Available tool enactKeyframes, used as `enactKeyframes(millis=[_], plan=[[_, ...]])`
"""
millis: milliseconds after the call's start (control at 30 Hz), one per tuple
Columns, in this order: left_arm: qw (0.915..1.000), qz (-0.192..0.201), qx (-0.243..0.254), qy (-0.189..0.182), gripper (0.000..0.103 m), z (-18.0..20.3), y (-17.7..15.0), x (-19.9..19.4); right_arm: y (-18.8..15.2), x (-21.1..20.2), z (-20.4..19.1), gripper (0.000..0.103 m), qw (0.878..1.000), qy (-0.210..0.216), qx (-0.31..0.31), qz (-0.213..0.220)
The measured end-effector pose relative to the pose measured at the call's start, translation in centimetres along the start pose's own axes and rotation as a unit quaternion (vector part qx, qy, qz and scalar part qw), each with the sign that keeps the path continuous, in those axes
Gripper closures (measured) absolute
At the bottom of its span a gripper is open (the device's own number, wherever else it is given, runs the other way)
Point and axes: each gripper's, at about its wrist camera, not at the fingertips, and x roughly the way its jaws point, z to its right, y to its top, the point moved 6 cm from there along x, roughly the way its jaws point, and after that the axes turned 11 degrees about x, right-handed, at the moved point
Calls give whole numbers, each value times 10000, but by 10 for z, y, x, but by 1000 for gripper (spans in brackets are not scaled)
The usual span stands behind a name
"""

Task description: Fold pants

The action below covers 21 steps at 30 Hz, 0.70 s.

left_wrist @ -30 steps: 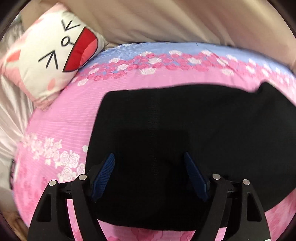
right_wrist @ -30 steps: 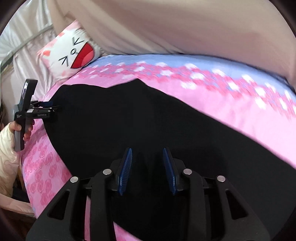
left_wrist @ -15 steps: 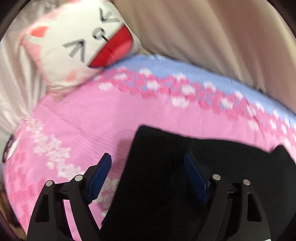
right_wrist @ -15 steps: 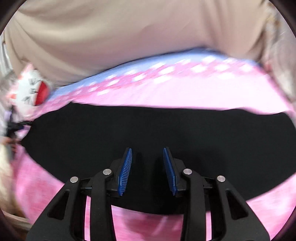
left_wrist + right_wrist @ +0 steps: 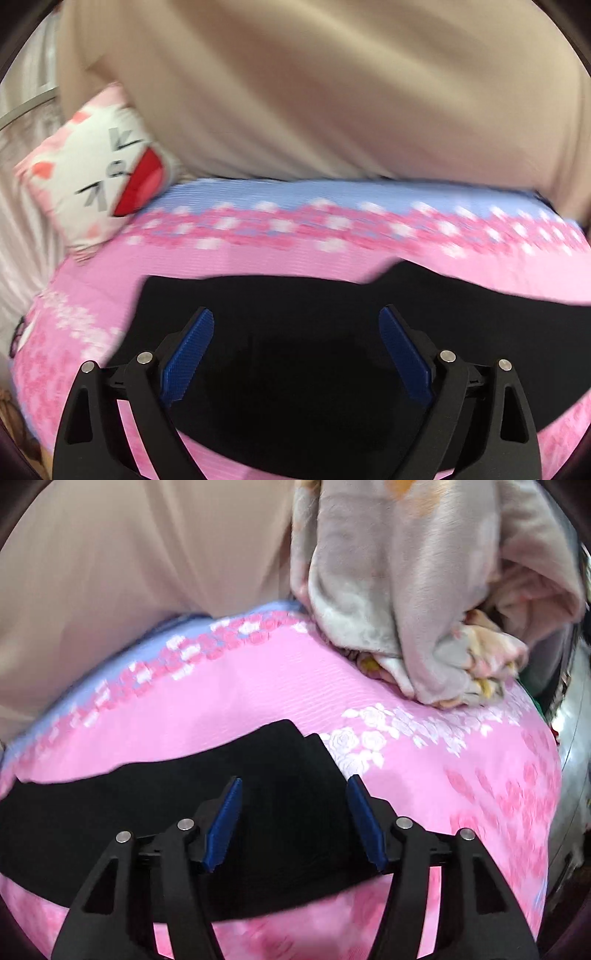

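Note:
Black pants (image 5: 295, 317) lie flat in a long strip across a pink flowered bedsheet (image 5: 258, 258). My left gripper (image 5: 297, 314) hovers over their left end, jaws wide and still opening, nothing pressed between the blue pads. In the right wrist view the pants (image 5: 166, 797) end in a layered edge at the right. My right gripper (image 5: 293, 781) hangs above that end, jaws opening, the pads apart and not pinching the cloth. The sheet (image 5: 295, 686) shows around the pants on all sides.
A white and pink cat-face pillow (image 5: 99, 173) leans at the bed's far left. A beige curtain or wall cloth (image 5: 314, 92) runs along the back. A crumpled grey plush blanket (image 5: 417, 602) sits on the bed's far right corner, just beyond the pants' end.
Both grippers have opened wider. The right one swept along the pants to their right end, bringing the grey blanket into sight. The left view shifted, with more curtain and the pants' left end below.

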Motion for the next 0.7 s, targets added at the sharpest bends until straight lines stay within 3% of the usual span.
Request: enactKeyframes(millis=[33,67,133,200,267,300,333,400,433,467,500,600,700], plan=[[9999,-52,123,-103,14,19,-2,2,-3,9,-2,76,9997,-24,-134,-179],[9995,-107,234,-161,14,36,-4,4,-4,11,-4,87,9991,-198,-347,-171],[9982,-251,476,-249,14,64,-9,8,-2,-9,-8,94,9974,-305,-626,157],[9968,-315,661,-312,14,84,-13,11,3,-22,4,95,9974,-358,-485,399],[9959,-374,739,-361,14,100,-18,16,-5,2,23,87,9989,-303,-357,-82],[9953,-425,766,-403,14,106,-20,20,-8,8,25,87,9992,-198,-354,-71],[9949,-490,782,-414,14,110,-21,23,-7,-2,23,77,9994,-55,-339,-17],[9942,-636,775,-388,14,116,-25,31,-3,-19,26,72,9991,-192,-273,266],[9942,-652,744,-414,14,117,-26,30,-2,-30,30,60,9988,-174,-186,417],[9944,-646,718,-430,14,118,-27,30,-2,-38,34,42,9987,-138,-63,496],[9947,-631,683,-431,14,118,-28,30,-3,-43,40,37,9985,-93,100,523],[9947,-692,609,-452,14,119,-35,32,-3,-43,35,37,9989,93,169,439],[9940,-815,575,-458,14,122,-43,38,16,-29,6,39,9982,46,-316,504]])
